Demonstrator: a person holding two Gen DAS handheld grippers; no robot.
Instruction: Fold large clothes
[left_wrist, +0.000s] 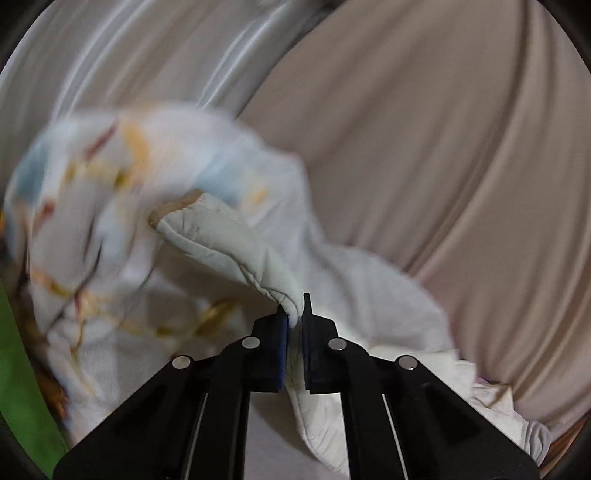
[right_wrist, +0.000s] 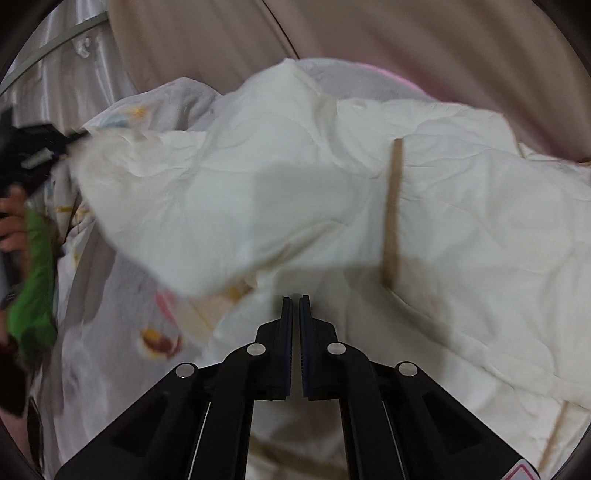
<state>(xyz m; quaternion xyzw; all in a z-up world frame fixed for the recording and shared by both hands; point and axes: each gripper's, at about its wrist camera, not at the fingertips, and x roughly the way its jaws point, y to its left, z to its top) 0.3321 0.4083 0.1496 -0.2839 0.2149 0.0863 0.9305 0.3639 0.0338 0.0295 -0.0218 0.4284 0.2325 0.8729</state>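
A large white quilted blanket (right_wrist: 332, 192) with a patterned, colourful side (left_wrist: 110, 192) and a tan strip (right_wrist: 393, 210) lies bunched on the beige bed sheet (left_wrist: 443, 166). My left gripper (left_wrist: 295, 314) is shut on a folded edge of the blanket (left_wrist: 229, 243) and holds it lifted. The left gripper also shows at the far left of the right wrist view (right_wrist: 40, 158), pulling a corner of the blanket. My right gripper (right_wrist: 295, 299) is shut and empty, just above the blanket.
A green cloth (right_wrist: 33, 288) lies at the left edge, also in the left wrist view (left_wrist: 18, 369). Shiny pale curtain fabric (left_wrist: 110, 55) hangs behind the bed. A pink-edged pillow (right_wrist: 388, 74) sits beyond the blanket.
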